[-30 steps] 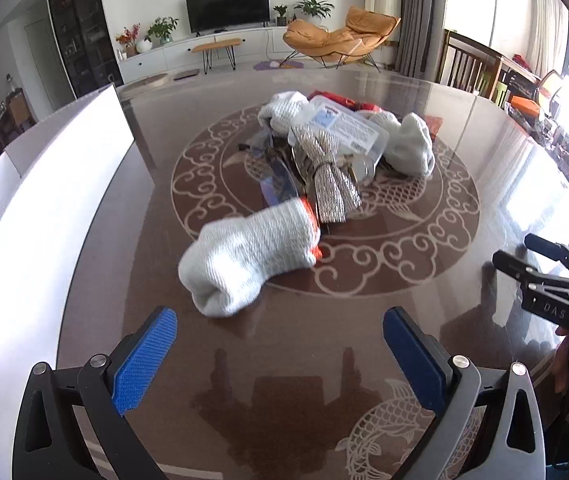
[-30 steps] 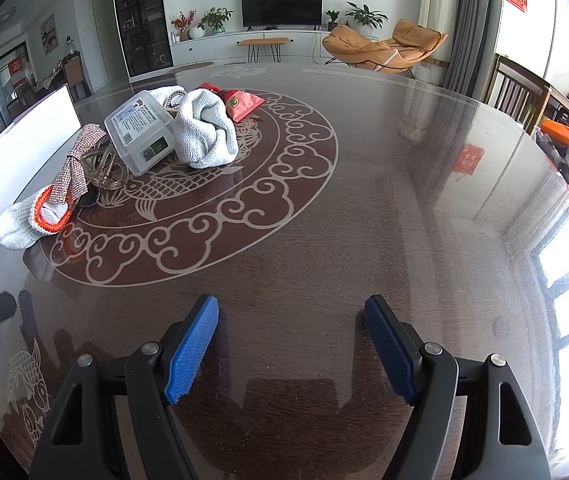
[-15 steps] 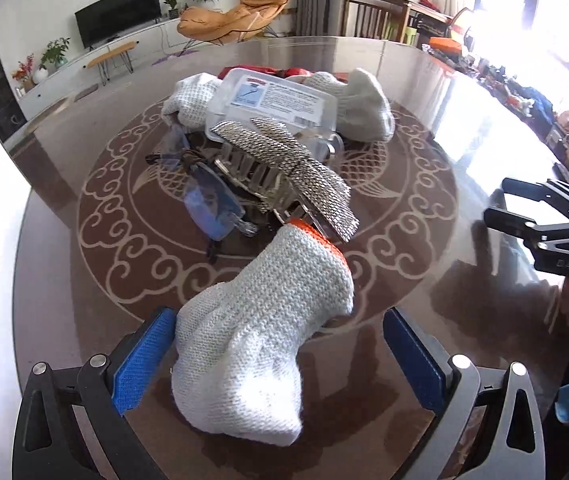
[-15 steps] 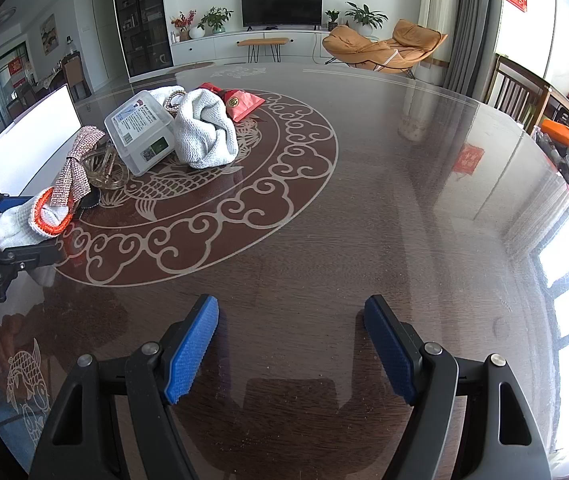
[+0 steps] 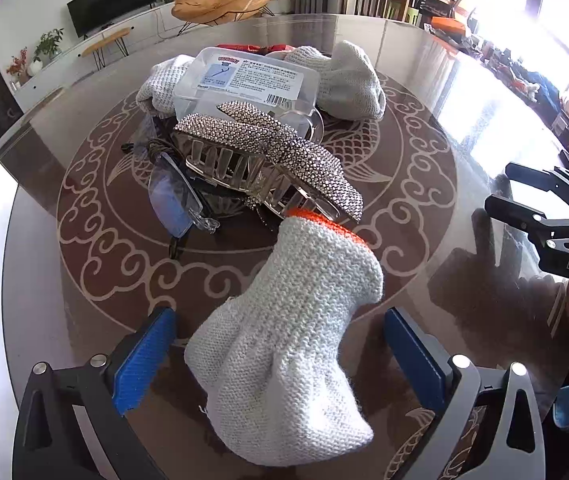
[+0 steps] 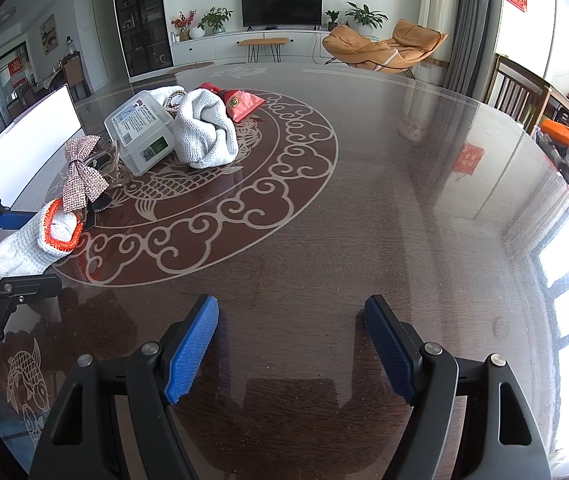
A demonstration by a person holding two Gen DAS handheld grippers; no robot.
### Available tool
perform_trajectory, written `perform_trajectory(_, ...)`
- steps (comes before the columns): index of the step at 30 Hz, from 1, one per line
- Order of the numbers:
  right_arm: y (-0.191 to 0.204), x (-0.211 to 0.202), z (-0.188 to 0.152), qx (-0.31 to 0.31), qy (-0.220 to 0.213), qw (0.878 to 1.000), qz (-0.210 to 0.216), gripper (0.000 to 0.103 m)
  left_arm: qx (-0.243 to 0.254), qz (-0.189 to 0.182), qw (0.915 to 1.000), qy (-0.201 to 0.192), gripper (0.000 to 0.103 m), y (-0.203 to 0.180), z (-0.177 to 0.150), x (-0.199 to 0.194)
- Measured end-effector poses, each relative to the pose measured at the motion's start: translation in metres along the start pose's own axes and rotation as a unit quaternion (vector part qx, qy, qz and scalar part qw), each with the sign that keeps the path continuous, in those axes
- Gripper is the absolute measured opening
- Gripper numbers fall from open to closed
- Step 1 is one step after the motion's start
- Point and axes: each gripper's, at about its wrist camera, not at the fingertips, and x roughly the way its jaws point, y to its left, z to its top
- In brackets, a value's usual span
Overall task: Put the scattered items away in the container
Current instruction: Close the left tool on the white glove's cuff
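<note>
Left gripper [image 5: 276,360]: jaws wide apart, straddling the white knitted glove with orange cuff [image 5: 288,340] lying on the dark glass-topped table [image 5: 424,92]. Beyond it, rhinestone bow hair claw [image 5: 268,148]. Right gripper [image 6: 290,344]: jaws apart, empty.

Red pouch [image 5: 250,47] mostly hidden behind plastic box [image 5: 244,84]; box label print too small to read.

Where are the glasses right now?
In the left wrist view, the glasses lie left of centre on the table, against the rhinestone hair claw, beyond the orange-cuffed glove.
</note>
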Motion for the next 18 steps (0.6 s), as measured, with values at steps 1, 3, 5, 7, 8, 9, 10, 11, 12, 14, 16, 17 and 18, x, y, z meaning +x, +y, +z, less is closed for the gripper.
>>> perform_trajectory(1,0.0001,0.0000,-0.0001,0.000,0.000,1.000,0.000,0.077,0.001,-0.001,1.0000,0.000,0.103,0.0000,0.0000,-0.0003)
perform_trajectory(3,-0.0001,0.0000,0.0000,0.000,0.000,1.000,0.000,0.077,0.004,-0.002,1.0000,0.001,0.103,0.0008,0.0004,-0.0004)
perform_trajectory(5,0.0000,0.0001,0.0000,0.000,0.000,1.000,0.000,0.077,0.005,-0.003,1.0000,0.002,0.103,0.0007,0.0004,-0.0014)
perform_trajectory(7,-0.0001,0.0000,0.0000,0.000,0.000,1.000,0.000,0.077,0.004,-0.003,1.0000,0.005,0.103,0.0019,0.0018,-0.0016)
perform_trajectory(8,-0.0001,0.0000,0.0000,0.000,0.000,1.000,0.000,0.077,0.005,-0.003,1.0000,0.008,0.103,0.0032,0.0032,-0.0002)
perform_trajectory(9,0.0000,0.0000,0.0000,0.000,0.000,1.000,0.000,0.077,0.004,-0.003,0.9999,0.010,0.103,0.0037,0.0040,0.0005)
perform_trajectory(10,0.0000,0.0000,-0.0001,0.000,0.000,1.000,0.000,0.077,0.004,-0.003,0.9999,0.012,0.103,0.0041,0.0048,0.0008)
perform_trajectory(11,0.0000,0.0000,0.0000,0.000,0.000,1.000,0.000,0.077,0.003,-0.003,0.9999,0.014,0.103,0.0045,0.0054,0.0009)
perform_trajectory(12,0.0000,0.0000,0.0000,0.000,0.000,1.000,0.000,0.077,0.003,-0.002,0.9999,0.014,0.103,0.0044,0.0056,0.0007)
perform_trajectory(14,0.0000,0.0000,-0.0001,0.000,0.000,1.000,0.000,0.077,0.004,-0.003,0.9999,0.012,0.103,0.0039,0.0065,0.0003)
perform_trajectory(16,0.0000,0.0000,-0.0001,0.000,0.000,1.000,0.000,0.077,0.005,-0.003,0.9999,0.008,0.103,0.0037,0.0065,-0.0007)
perform_trajectory(17,0.0000,0.0000,-0.0002,0.000,0.000,1.000,0.000,0.077,0.005,-0.004,1.0000,0.007,0.103,0.0031,0.0067,-0.0009)
perform_trajectory(18,0.0000,0.0000,-0.0001,0.000,0.000,1.000,0.000,0.077,0.006,-0.004,1.0000,0.005,0.103,0.0025,0.0068,-0.0011)
